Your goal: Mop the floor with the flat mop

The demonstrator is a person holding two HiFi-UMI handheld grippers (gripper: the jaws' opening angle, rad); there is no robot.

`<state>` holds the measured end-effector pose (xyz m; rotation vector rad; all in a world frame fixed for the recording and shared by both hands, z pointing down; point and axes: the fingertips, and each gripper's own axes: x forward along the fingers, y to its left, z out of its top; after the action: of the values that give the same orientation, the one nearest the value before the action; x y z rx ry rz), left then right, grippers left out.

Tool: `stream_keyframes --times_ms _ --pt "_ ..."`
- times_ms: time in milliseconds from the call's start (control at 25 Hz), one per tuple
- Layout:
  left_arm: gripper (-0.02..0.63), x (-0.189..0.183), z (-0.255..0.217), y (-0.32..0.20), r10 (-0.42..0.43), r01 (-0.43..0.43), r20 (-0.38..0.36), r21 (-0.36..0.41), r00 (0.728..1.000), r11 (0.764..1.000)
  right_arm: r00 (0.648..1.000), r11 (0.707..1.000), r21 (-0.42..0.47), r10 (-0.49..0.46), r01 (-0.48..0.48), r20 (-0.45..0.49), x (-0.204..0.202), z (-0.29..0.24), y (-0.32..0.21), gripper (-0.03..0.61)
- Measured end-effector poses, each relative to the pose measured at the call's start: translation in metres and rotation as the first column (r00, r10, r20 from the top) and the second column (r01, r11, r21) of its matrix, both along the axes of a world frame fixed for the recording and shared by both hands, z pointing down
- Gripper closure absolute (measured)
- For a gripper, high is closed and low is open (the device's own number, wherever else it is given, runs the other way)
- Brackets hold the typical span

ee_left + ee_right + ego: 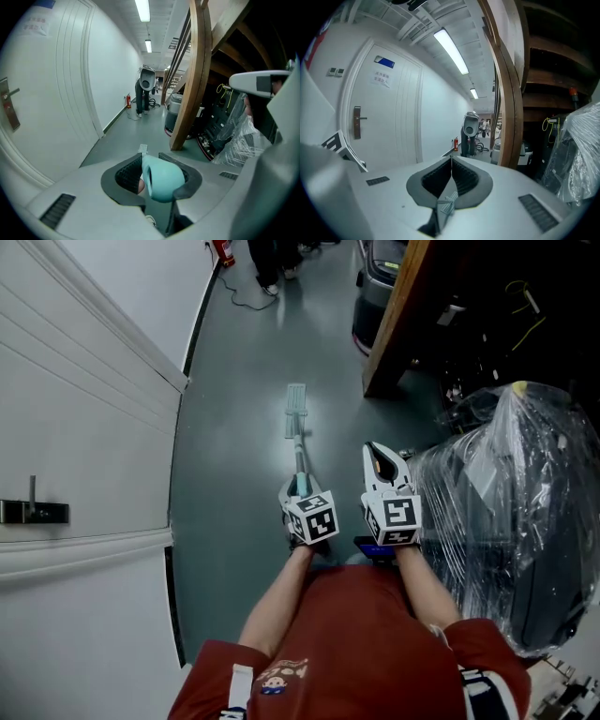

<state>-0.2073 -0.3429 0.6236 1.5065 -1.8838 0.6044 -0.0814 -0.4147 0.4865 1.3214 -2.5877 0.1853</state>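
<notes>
The left gripper (300, 491) clamps the teal plastic handle end (161, 178) to steer the pale flat mop pad (296, 409), lying on the grey floor (234, 427) at twelve o'clock; the right gripper (378, 456) has its jaws closed together, empty

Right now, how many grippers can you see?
2. The left gripper is shut on the teal flat mop handle; the right gripper, beside it, is shut on nothing.

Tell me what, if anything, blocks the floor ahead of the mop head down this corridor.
Nothing lies directly in front of the mop head; the floor there is bare. Farther down, a person's feet and a loose cable sit near the wall, and a machine stands at the right.
</notes>
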Motion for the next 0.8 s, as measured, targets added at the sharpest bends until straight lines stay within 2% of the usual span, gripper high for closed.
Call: stream_keyframes --times_ms 360,800 --pt "0.492 -0.031 0.004 -0.049 0.020 -0.020 0.001 0.007 1.000 1.000 0.999 0.999 0.017 0.032 -0.032 0.003 -0.025 -0.005 -0.047 0.560" --pt "0.492 -0.044 0.002 -0.123 -0.009 0.009 -0.007 -0.001 1.000 1.000 1.000 1.000 -0.011 -0.014 0.014 0.009 -0.049 0.004 -0.126 0.560"
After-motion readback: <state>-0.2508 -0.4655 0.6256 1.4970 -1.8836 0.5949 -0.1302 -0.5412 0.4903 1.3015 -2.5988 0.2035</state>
